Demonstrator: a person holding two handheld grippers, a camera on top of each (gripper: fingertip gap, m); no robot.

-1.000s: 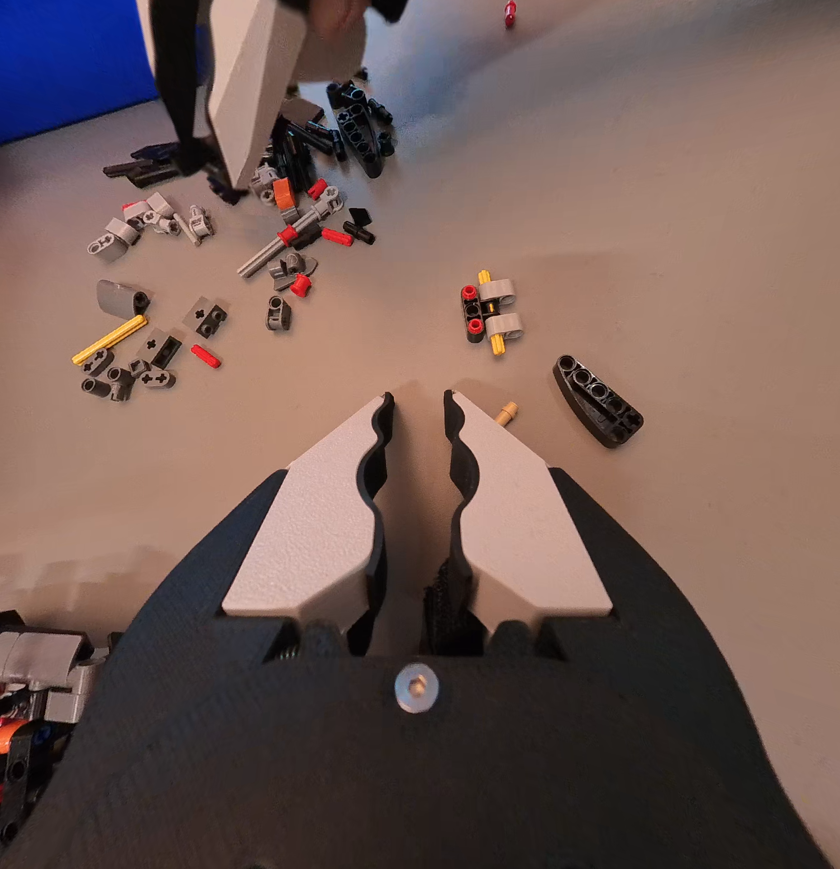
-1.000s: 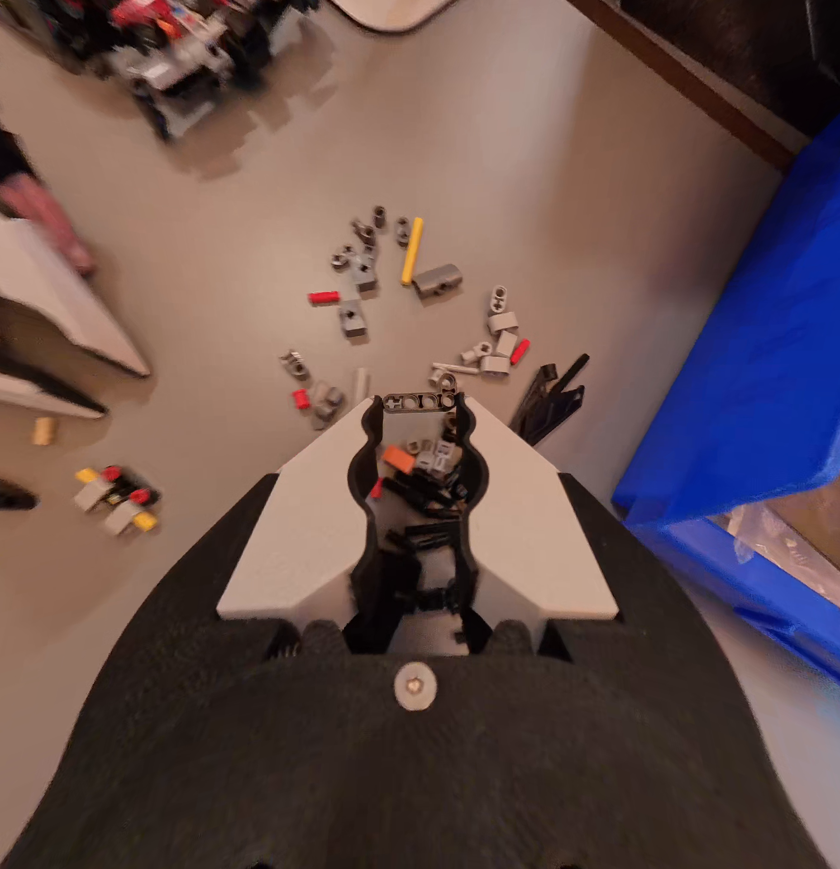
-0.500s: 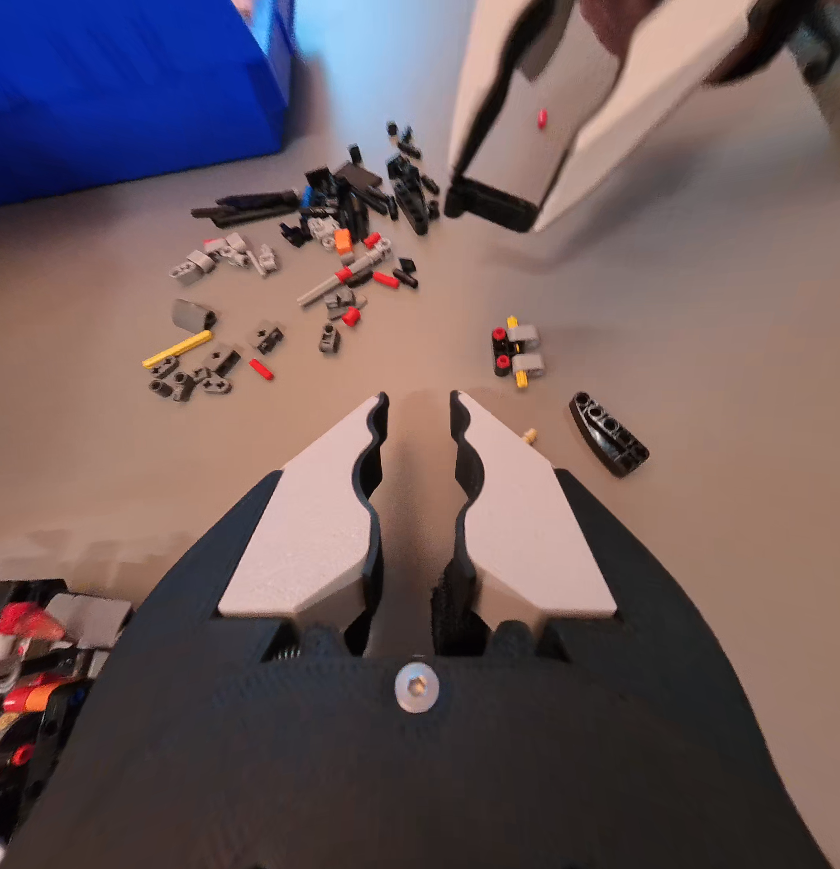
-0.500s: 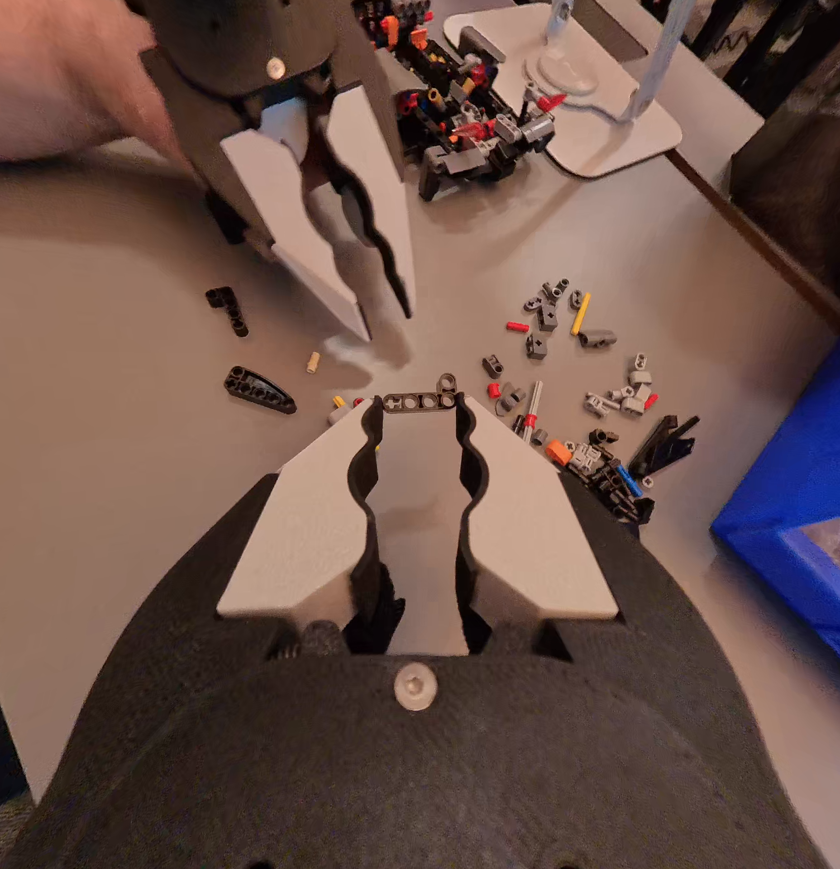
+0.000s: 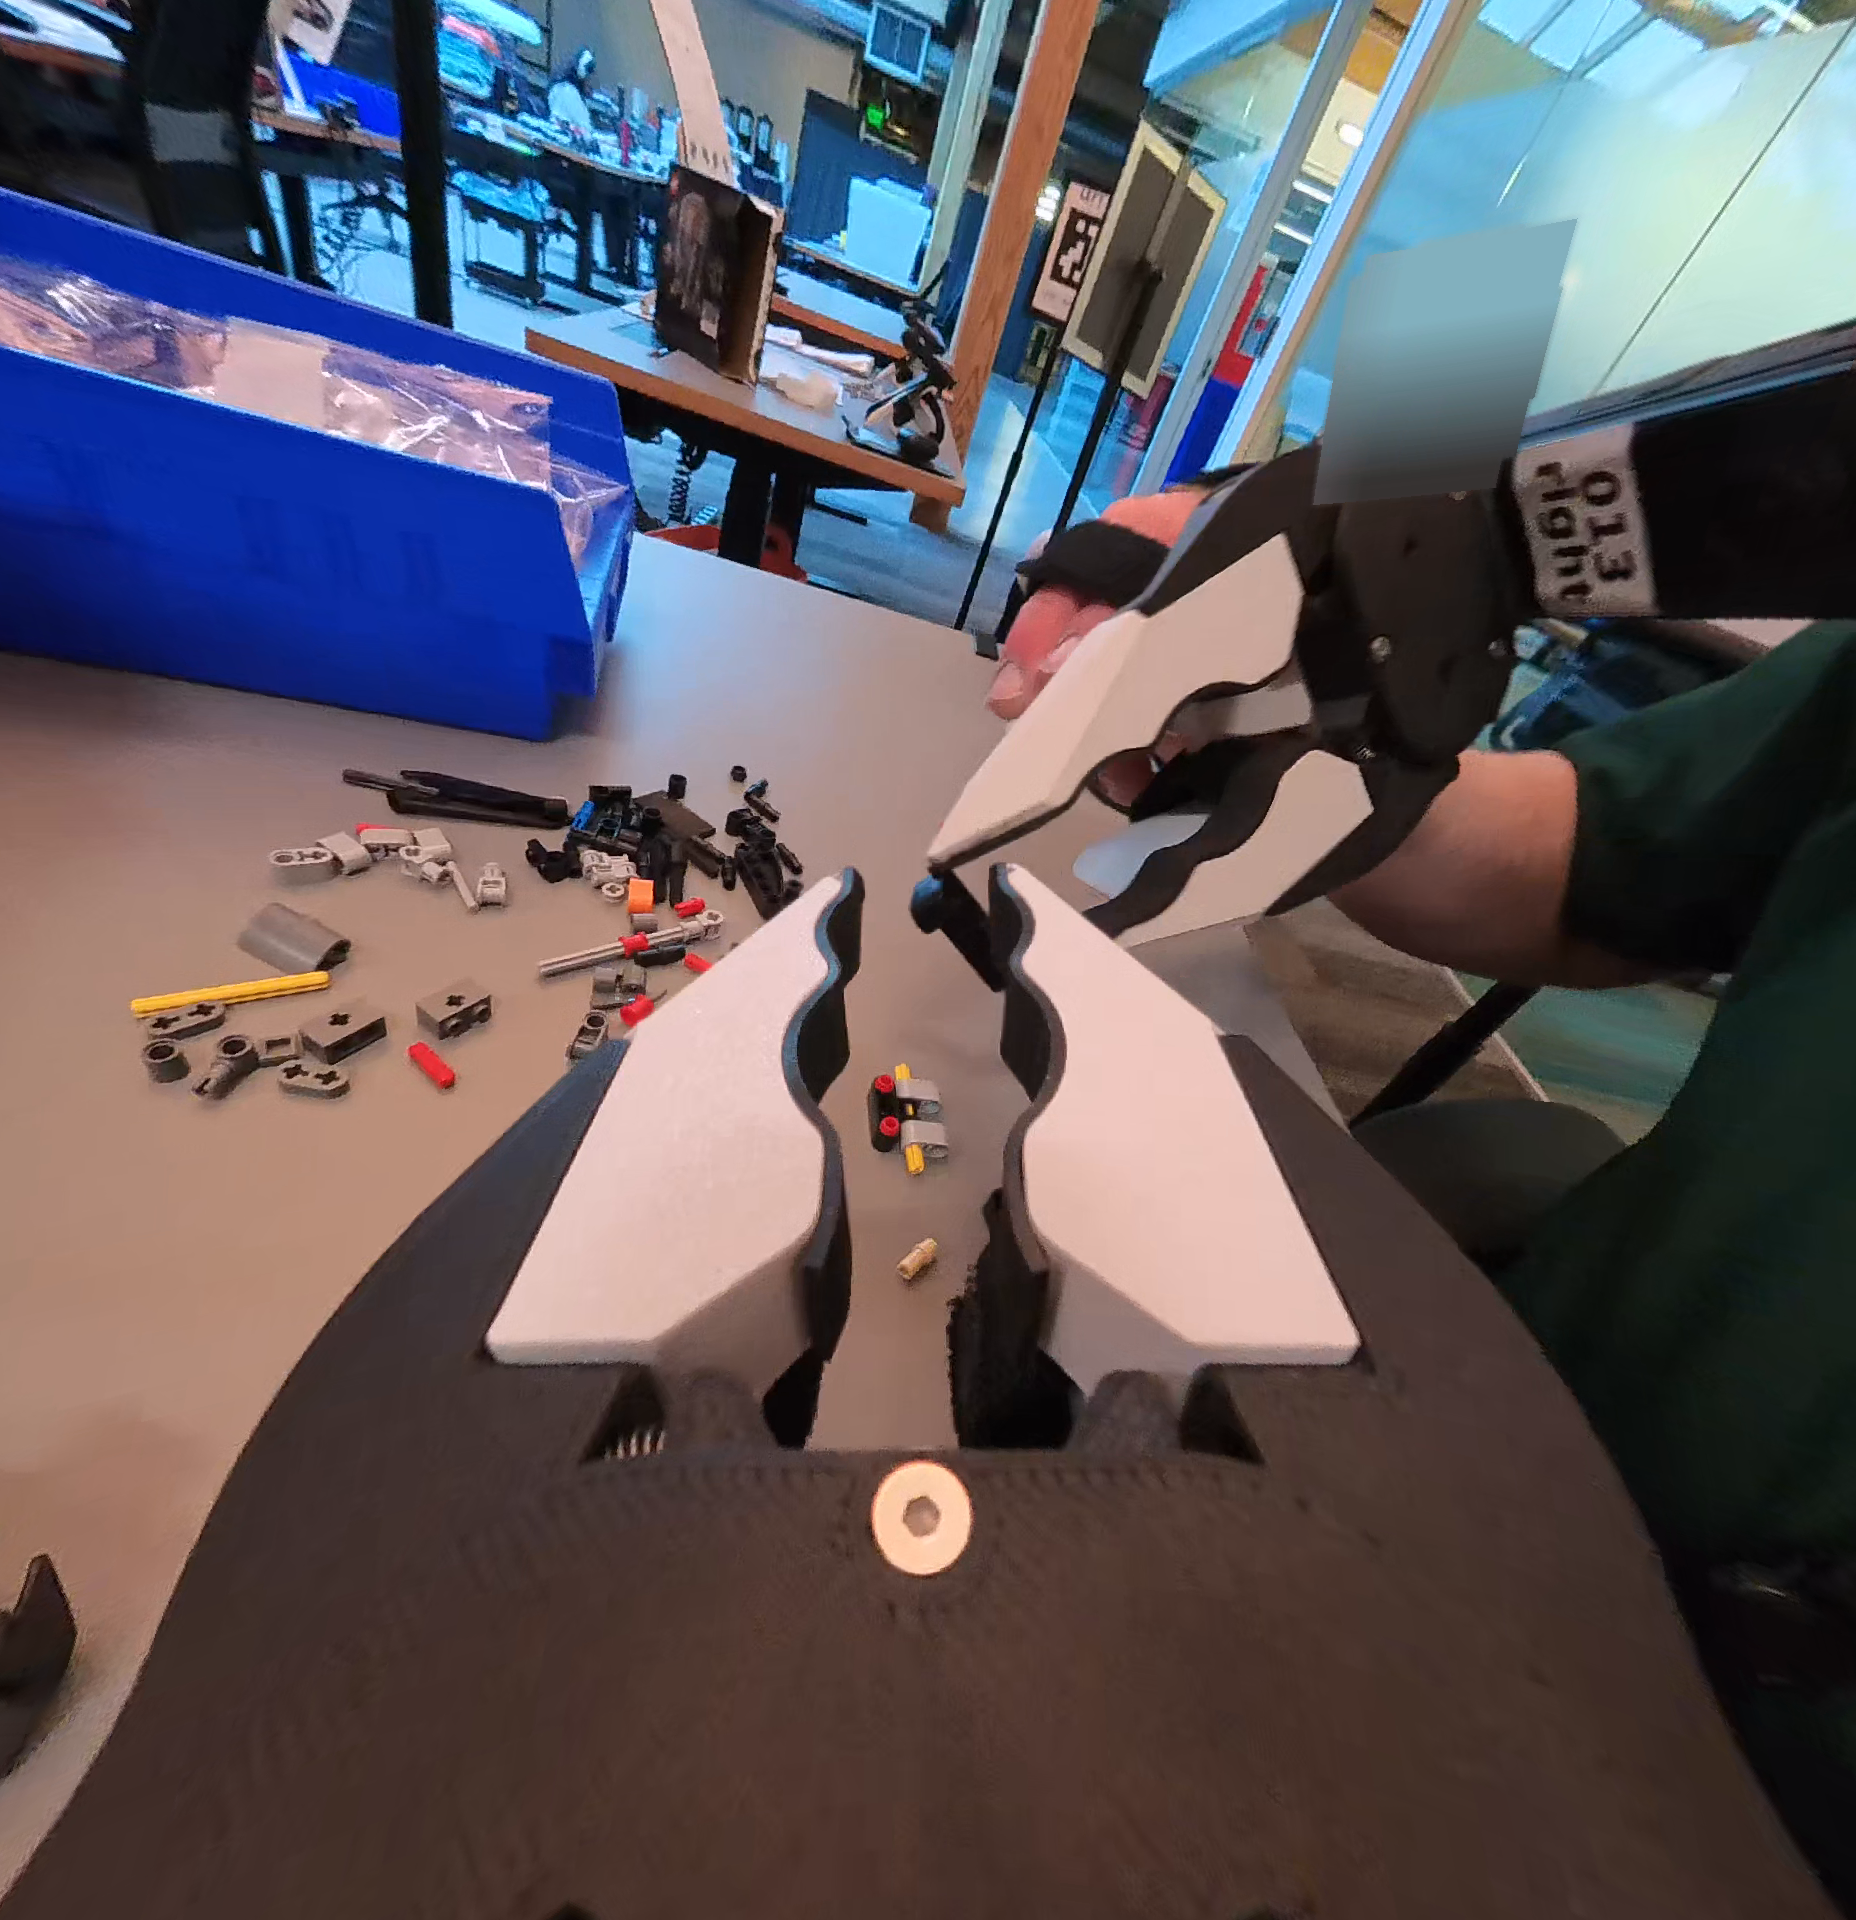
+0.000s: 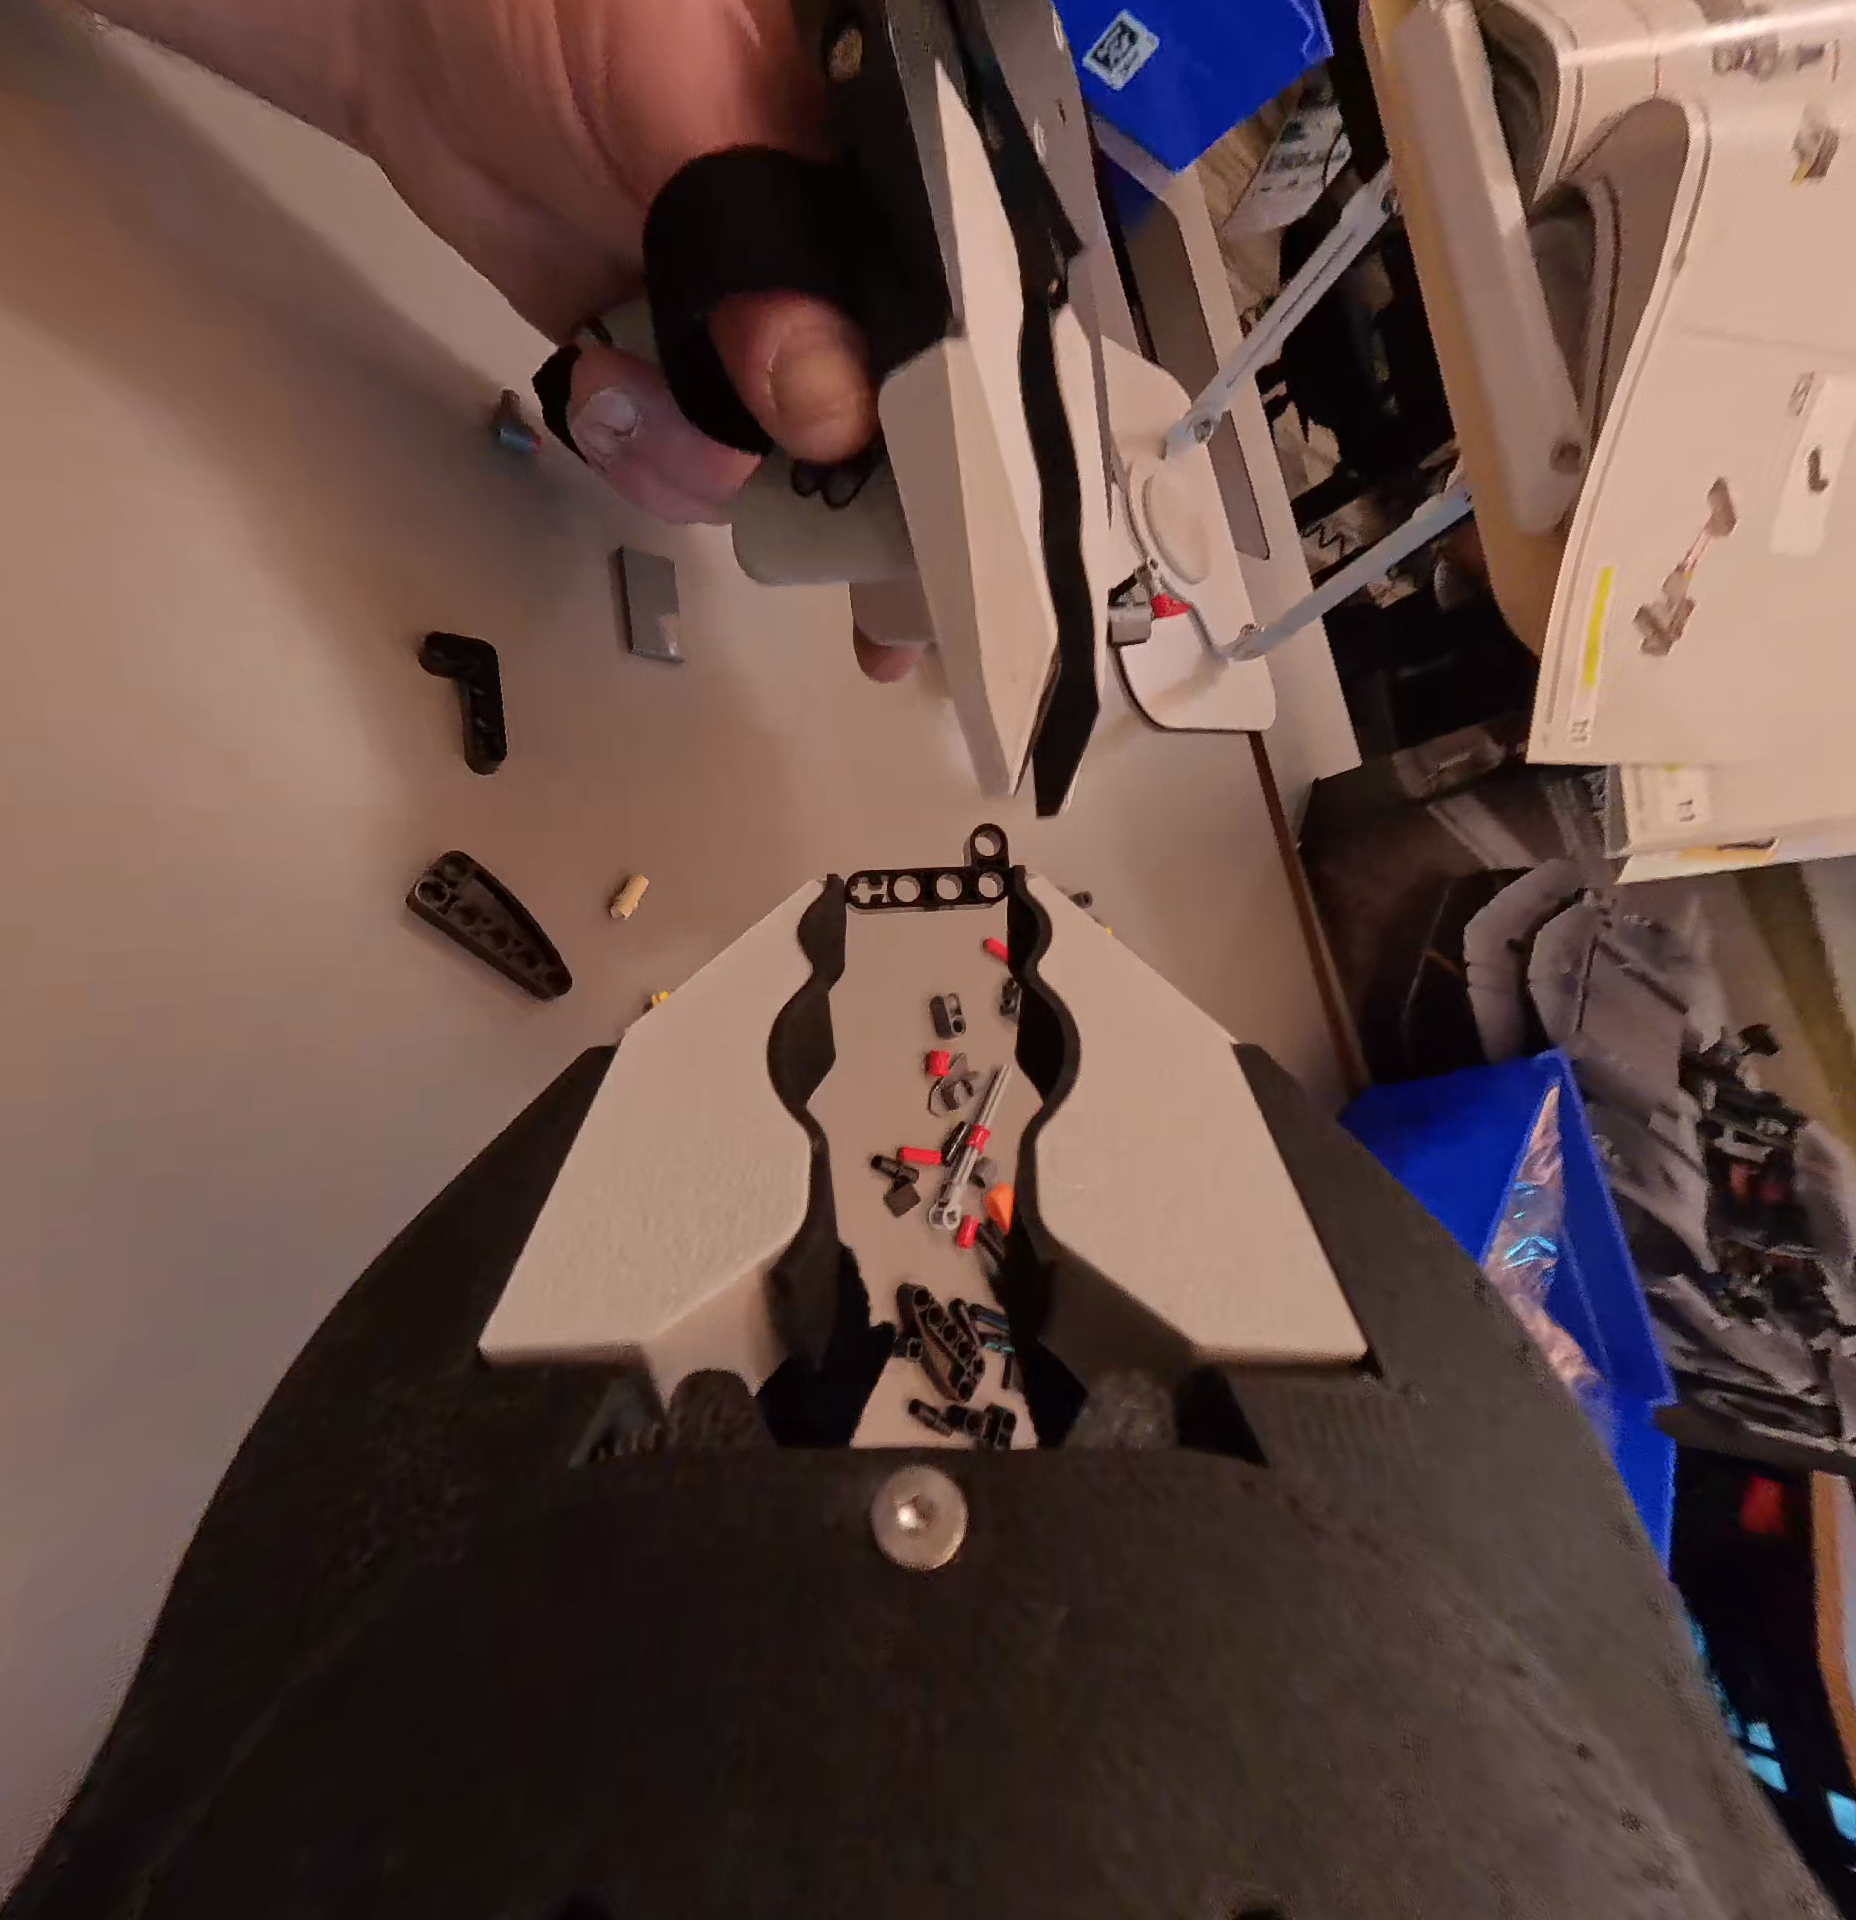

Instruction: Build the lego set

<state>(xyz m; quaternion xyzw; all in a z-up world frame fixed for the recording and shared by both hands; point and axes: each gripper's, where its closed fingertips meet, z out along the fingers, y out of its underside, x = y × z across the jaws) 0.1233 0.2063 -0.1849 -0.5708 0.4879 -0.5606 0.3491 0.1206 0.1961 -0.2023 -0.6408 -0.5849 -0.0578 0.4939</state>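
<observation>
Two claws now meet above the counter (image 5: 903, 665), where half a second ago they were well apart. My right claw (image 6: 924, 888) holds a thin black beam (image 6: 929, 888) with a row of holes crosswise between its tips, as it did a second ago, but it has turned on its side and come close to the left one. In the left wrist view the same beam (image 5: 950, 925) shows end-on just beside the tip of my left claw's right finger; I cannot tell whether they touch. My left claw (image 5: 924, 904) stands narrowly parted and empty, and it has lifted and tilted up, so the room behind comes into sight where only the counter showed before.

Below the left claw lie a small built piece (image 5: 906, 1117) in black, grey, red and yellow and a tan pin (image 5: 917, 1257), both seen through the gap. The loose pile of grey, black and red parts (image 5: 591, 894) sits to the left, with a yellow rod (image 5: 228, 992) nearer the edge of the spread. A curved black piece (image 6: 488, 925) and a black elbow piece (image 6: 467, 701) rest apart on the counter in the right wrist view.

The counter is plain grey. A blue bin (image 5: 280, 499) with clear plastic bags stands at its far left. Beyond are wooden tables, a timber post and glass walls. An open instruction booklet (image 6: 1713, 416) is propped at the counter's far side.
</observation>
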